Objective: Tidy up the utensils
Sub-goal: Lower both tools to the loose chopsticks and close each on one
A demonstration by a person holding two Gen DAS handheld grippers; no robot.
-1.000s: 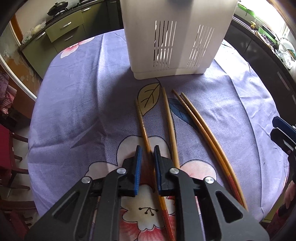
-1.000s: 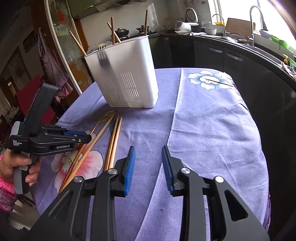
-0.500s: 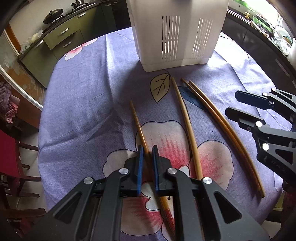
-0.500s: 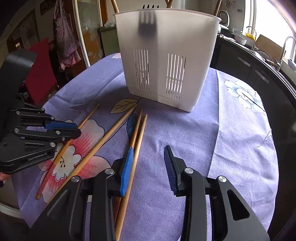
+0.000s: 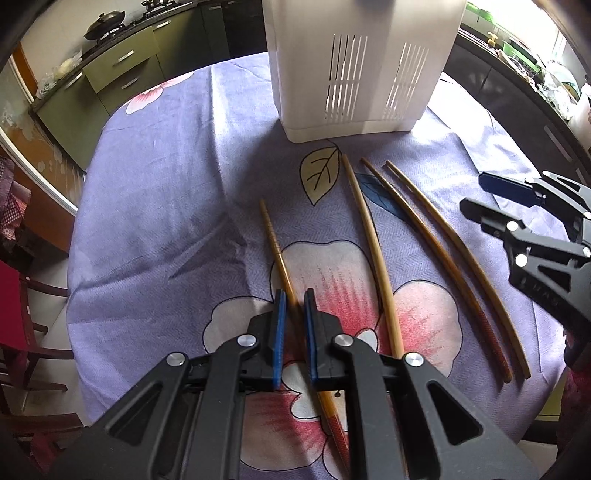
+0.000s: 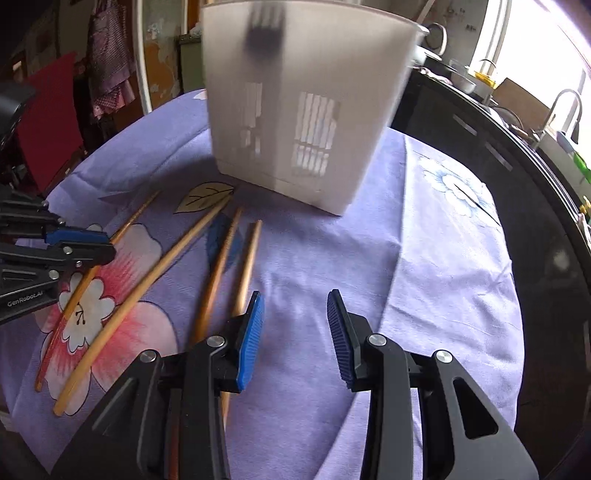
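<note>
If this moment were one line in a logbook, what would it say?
left tongs: shut on chopstick | right tongs: open, empty | three chopsticks loose on cloth | holder: upright

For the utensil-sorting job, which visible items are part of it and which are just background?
Part of the job:
- left gripper, shut on the leftmost chopstick
- right gripper, open
- three other chopsticks on the cloth
- white utensil holder

Background:
- floral tablecloth
- wok on the counter
- faucet
</note>
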